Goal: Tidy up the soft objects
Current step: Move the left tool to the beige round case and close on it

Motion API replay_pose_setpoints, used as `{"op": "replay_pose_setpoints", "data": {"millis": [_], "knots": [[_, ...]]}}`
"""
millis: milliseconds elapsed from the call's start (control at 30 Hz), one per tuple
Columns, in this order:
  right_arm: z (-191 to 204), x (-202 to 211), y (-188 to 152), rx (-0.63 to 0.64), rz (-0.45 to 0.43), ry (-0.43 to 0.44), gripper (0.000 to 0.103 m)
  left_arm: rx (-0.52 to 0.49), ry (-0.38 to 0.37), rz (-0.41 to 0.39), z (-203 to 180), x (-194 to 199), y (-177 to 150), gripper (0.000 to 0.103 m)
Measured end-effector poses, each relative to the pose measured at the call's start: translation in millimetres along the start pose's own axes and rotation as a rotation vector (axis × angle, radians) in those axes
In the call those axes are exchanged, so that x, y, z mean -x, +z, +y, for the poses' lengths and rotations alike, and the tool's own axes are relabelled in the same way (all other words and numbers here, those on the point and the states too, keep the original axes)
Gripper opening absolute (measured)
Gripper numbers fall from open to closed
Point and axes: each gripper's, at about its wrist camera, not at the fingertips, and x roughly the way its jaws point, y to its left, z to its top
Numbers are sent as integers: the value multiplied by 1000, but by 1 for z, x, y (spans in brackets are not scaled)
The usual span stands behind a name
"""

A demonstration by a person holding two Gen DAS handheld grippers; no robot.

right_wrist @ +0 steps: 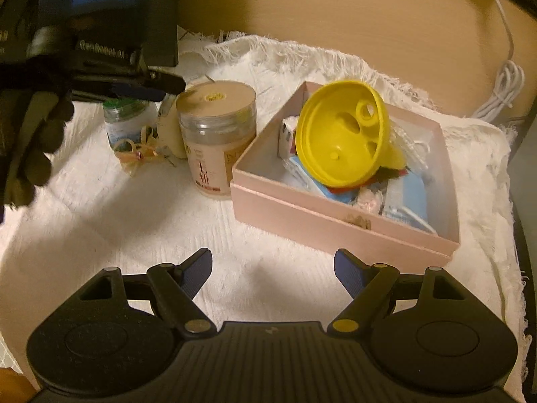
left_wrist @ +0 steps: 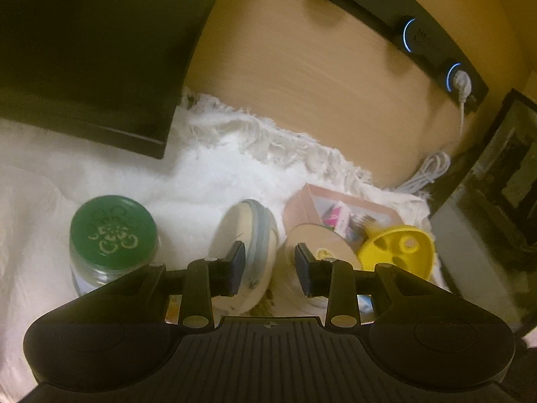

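A pink box (right_wrist: 335,221) sits on a white fringed cloth (right_wrist: 134,201) and holds a yellow plastic funnel-like piece (right_wrist: 342,134) over several soft packets and bits of fabric. My right gripper (right_wrist: 273,265) is open and empty, low over the cloth in front of the box. My left gripper (left_wrist: 270,262) is open and hovers above a cream and blue oval object (left_wrist: 248,245) and a clear tub with a beige lid (left_wrist: 319,245). The left gripper also shows in the right wrist view (right_wrist: 161,84), above the tub (right_wrist: 214,141). A small ribbon bow (right_wrist: 137,154) lies by the containers.
A jar with a green lid (left_wrist: 112,231) stands left of the oval object. A black monitor base (left_wrist: 84,50) covers the cloth's far left. A white coiled cable (right_wrist: 503,90) and a black power strip (left_wrist: 402,30) lie on the wooden desk beyond.
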Motion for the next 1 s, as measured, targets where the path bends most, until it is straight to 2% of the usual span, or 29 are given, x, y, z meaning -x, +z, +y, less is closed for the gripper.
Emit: {"op": "replay_pose_setpoints", "data": {"millis": [100,167,200,500,600,633,667,833,1000], "knots": [[-1,9,13,1,-40,23,81,23,38,-8,6,-4,1,37],[-1,12,21,2,-56,30,81,62,64,18,13,-11,2,47],[-1,13,23,3,-59,30,81,77,57,18,15,-14,1,48],[-2,6,20,-23,-26,44,81,47,68,-22,8,-27,7,48],[-7,7,15,-36,-26,27,81,-12,135,-60,1,-23,8,43],[-10,8,14,-43,-25,23,81,-40,163,-76,-2,-21,7,38],[-13,8,12,-50,-24,22,81,-57,178,-76,-3,-21,7,39],[-19,6,8,-83,-10,27,81,-36,90,-32,1,-26,8,40],[-12,4,5,-60,-1,35,81,-63,102,-29,-4,-30,7,44]]}}
